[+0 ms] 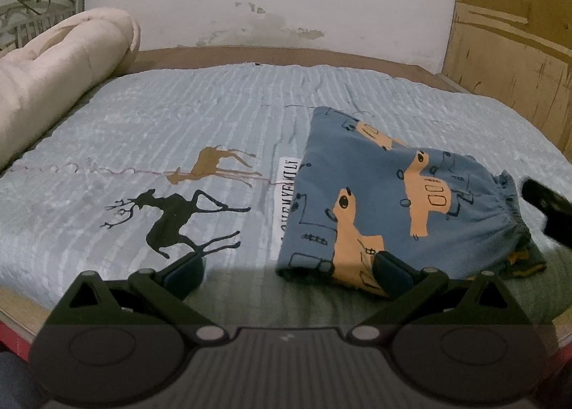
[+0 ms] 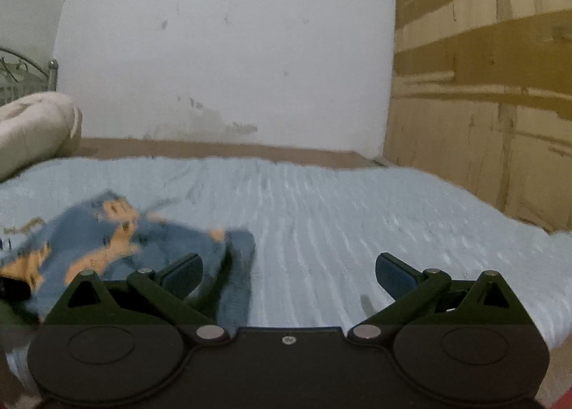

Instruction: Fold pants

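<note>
The bed (image 1: 214,116), covered with a ribbed pale-blue spread printed with deer, fills both views; a rolled cream quilt (image 1: 60,69) lies at its 10 o'clock corner. The pants (image 1: 386,201) lie on the spread at 3 o'clock in the left wrist view and at 9 o'clock in the right wrist view, which is blurred. They are blue cloth printed with orange animal figures, already doubled into a compact, roughly square bundle, with the gathered elastic waistband (image 1: 507,201) at the 3 o'clock edge.

The cloth looks thin, light and limp: it is judged to sag and slide when lifted, so it should be pinched at a folded edge or at the thicker waistband, through all layers.

The left hand-held gripper (image 1: 286,271) has its jaws spread wide, holding nothing; its right finger sits just at the bundle's near edge. The right hand-held gripper (image 2: 287,271) is likewise spread and empty, beside the pants.
</note>
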`<state>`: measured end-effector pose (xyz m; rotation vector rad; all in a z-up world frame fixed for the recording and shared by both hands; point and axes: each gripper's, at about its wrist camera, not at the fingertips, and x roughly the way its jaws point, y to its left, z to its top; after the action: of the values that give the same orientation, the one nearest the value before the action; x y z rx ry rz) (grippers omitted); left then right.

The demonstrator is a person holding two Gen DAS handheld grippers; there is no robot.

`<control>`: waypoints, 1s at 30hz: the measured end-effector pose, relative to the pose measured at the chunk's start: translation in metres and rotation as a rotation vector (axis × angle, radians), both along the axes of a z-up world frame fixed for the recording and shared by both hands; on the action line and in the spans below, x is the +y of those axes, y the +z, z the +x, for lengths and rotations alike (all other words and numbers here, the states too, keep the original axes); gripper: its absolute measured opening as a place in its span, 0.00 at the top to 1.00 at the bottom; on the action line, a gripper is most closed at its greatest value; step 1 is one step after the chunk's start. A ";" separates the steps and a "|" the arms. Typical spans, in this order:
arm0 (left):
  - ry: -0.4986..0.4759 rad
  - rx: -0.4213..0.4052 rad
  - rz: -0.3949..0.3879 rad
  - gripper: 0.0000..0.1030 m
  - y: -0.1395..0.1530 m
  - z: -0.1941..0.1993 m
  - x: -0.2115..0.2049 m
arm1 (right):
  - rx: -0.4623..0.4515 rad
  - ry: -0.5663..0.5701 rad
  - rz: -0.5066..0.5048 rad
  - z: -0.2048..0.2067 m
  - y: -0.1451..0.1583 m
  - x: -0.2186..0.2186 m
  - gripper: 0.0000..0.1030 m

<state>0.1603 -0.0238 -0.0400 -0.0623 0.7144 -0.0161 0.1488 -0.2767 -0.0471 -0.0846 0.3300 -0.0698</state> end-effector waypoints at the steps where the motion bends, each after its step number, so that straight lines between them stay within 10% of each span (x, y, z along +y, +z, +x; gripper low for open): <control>1: 0.000 -0.001 -0.003 0.01 0.000 0.000 0.001 | 0.007 0.029 -0.007 0.009 0.004 0.004 0.01; 15: -0.009 -0.007 -0.023 0.01 -0.003 -0.001 0.004 | 0.272 0.095 0.053 0.108 -0.007 0.013 0.01; 30: 0.035 -0.038 -0.101 0.01 0.010 -0.002 0.015 | 0.148 0.135 0.219 0.036 -0.018 -0.020 0.01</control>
<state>0.1588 -0.0092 -0.0298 -0.1711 0.6744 -0.0198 0.1849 -0.2966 -0.0651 0.1053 0.4772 0.1072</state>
